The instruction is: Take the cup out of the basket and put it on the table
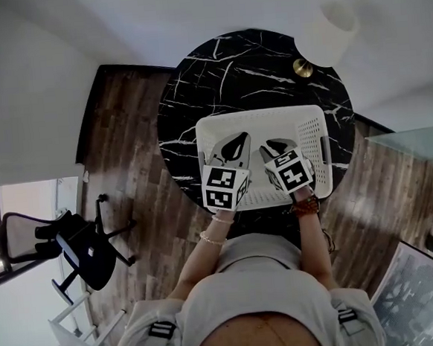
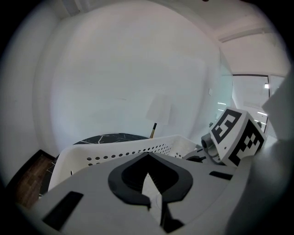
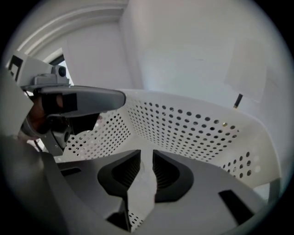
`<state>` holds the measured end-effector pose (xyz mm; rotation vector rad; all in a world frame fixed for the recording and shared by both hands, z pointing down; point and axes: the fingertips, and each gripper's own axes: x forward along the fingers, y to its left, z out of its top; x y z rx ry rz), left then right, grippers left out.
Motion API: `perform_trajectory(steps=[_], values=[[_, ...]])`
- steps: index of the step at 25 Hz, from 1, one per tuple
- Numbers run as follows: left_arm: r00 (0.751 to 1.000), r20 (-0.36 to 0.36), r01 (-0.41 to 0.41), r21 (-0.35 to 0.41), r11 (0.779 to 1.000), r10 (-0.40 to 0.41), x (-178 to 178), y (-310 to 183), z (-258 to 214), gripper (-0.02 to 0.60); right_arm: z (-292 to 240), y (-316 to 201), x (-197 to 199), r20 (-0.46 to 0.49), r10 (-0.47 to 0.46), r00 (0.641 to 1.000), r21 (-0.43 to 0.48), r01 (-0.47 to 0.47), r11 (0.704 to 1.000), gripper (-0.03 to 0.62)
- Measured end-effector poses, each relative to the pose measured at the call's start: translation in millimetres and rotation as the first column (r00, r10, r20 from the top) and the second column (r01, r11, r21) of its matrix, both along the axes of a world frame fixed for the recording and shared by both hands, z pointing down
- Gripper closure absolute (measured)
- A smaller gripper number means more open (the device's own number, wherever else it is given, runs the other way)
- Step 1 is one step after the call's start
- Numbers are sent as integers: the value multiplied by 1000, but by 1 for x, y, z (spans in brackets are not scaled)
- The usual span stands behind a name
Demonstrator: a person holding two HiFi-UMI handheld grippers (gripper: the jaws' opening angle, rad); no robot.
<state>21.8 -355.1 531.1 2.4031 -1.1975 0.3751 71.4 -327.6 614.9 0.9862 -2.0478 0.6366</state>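
A white perforated basket stands on the round black marble table. Both grippers hover over its near half, pointing away from me. My left gripper is shut, its tips meeting above the basket's near rim, with nothing held. My right gripper is inside the basket, facing the dotted far wall. Its jaws stand a narrow gap apart, and only the basket's white floor shows between them. No cup shows in any view; the grippers hide much of the basket floor.
A white-shaded lamp on a brass foot stands at the table's far right edge. On the wooden floor to the left is a black office chair. The table sits in a corner of white walls. The right gripper's marker cube is close beside the left gripper.
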Motion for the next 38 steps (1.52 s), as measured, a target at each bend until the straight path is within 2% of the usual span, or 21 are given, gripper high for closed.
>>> perform_trajectory(steps=[3, 8, 17, 26, 33, 35, 38], values=[[1000, -3, 4, -4, 1000, -4, 0, -2, 1, 576, 15, 10, -2, -28, -59, 998, -93, 56, 994, 507], [1000, -11, 6, -8, 1000, -6, 0, -3, 0, 577, 33, 20, -4, -99, -141, 985, -173, 123, 977, 500], [1000, -24, 7, -19, 1000, -8, 0, -4, 2, 576, 52, 20, -13, -100, -185, 978, -214, 160, 964, 500], [1000, -27, 13, -24, 1000, -14, -1, -7, 3, 576, 75, 23, -12, -162, -238, 958, -286, 185, 940, 500], [999, -36, 20, -24, 1000, -21, -3, -8, 1, 576, 90, 23, -12, -215, -260, 941, -304, 189, 934, 502], [999, -37, 22, -23, 999, -23, -3, -9, 1, 576, 93, 22, -10, -237, -271, 933, -297, 195, 935, 539], [999, -37, 21, -23, 1000, -22, -3, -8, 0, 575, 94, 21, -11, -245, -283, 927, -291, 208, 934, 542]])
